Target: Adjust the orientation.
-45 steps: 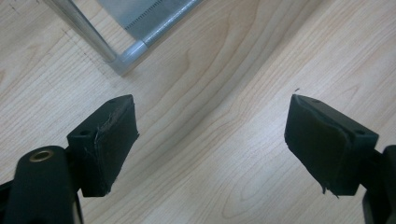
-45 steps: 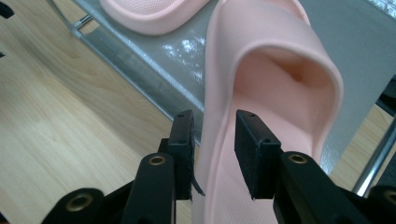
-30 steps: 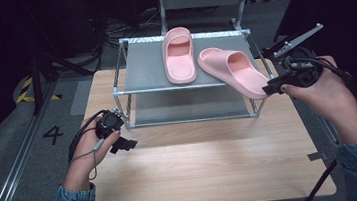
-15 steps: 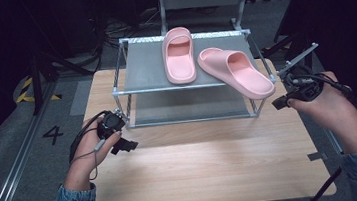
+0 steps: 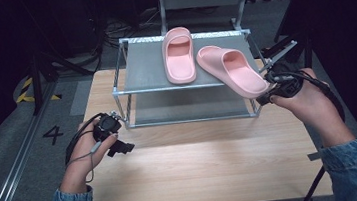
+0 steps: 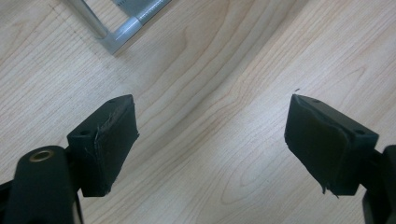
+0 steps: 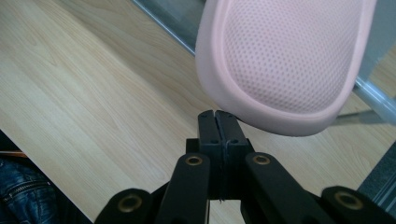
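Right tool [image 7: 219, 116]: jaws pressed together, empty, just under the overhanging pink slipper [image 7: 285, 60].
Left tool [image 6: 210, 140]: jaws wide, over the table [image 6: 210, 186].

We list two pink foam slippers on the grey metal rack [image 5: 144, 76]. The left slipper [image 5: 179, 55] lies flat, sole down, near the middle of the top shelf, toe toward the rack's far edge. The right slipper [image 5: 232, 69] lies askew toward the shelf's front right corner, its heel overhanging the front edge. We note a dimpled texture on that heel's underside [image 7: 289, 60].
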A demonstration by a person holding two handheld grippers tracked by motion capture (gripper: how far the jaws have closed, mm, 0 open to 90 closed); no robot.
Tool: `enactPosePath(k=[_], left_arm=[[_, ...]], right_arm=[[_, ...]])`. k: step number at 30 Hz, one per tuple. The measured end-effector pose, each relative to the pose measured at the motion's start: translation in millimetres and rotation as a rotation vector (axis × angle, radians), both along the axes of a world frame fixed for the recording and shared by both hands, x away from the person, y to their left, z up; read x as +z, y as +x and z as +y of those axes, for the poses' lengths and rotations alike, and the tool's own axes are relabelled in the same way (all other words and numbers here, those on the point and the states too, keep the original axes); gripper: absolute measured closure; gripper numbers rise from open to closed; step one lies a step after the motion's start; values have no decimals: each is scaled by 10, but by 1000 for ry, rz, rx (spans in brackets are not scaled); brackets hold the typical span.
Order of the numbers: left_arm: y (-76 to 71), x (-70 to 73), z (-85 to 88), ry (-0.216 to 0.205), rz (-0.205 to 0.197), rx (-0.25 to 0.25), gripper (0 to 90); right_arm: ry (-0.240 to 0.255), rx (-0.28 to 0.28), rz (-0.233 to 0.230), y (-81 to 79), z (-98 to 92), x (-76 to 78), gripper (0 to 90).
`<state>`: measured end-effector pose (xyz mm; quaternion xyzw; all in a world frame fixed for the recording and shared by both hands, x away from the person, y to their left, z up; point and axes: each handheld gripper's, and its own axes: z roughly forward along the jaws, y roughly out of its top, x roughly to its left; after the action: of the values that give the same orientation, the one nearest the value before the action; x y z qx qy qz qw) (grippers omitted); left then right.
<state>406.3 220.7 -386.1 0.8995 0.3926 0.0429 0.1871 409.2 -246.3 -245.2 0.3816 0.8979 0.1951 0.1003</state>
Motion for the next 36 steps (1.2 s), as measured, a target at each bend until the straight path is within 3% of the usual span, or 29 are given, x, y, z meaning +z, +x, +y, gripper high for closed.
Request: enactPosePath(k=[17,36], left_arm=[[-13,-23,24,8,4,-1,177],[-97,-28,154,14,2,29,177]], right_arm=[[48,77,-5,254,517,-56,900],[36,93,-6,738,1009,-106,900]])
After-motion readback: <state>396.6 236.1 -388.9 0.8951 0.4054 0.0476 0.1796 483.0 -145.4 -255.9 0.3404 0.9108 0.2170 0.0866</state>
